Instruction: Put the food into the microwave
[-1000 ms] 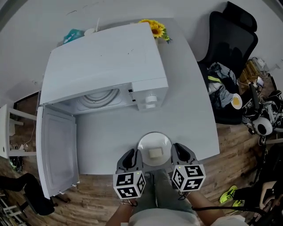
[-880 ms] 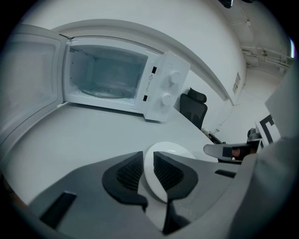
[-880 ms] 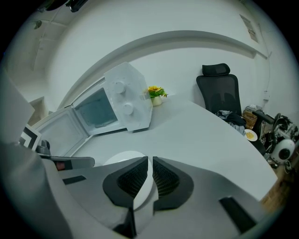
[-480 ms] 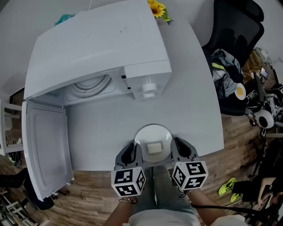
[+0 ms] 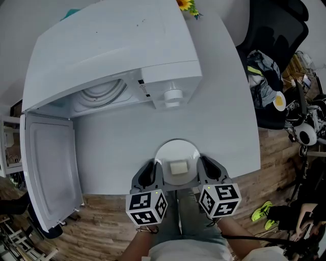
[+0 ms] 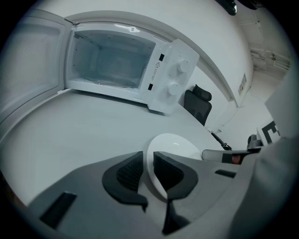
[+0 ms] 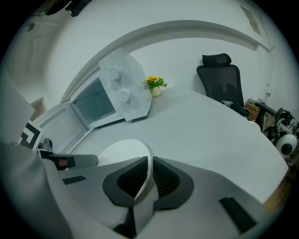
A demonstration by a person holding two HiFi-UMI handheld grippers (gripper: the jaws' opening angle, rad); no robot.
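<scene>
A white plate with a pale square piece of food sits at the table's near edge. My left gripper is shut on the plate's left rim. My right gripper is shut on the right rim. The white microwave stands at the table's back left, its door swung wide open to the left. Its empty cavity with the glass turntable shows, and the same cavity appears in the right gripper view.
The white table runs to the right of the microwave. A small pot of yellow flowers stands behind the microwave. A black office chair with clothes, bags and gear is on the wooden floor to the right.
The plate and both grippers keep their grasp. The head view has shifted so the microwave and its open door sit a little closer and lower in the picture.
</scene>
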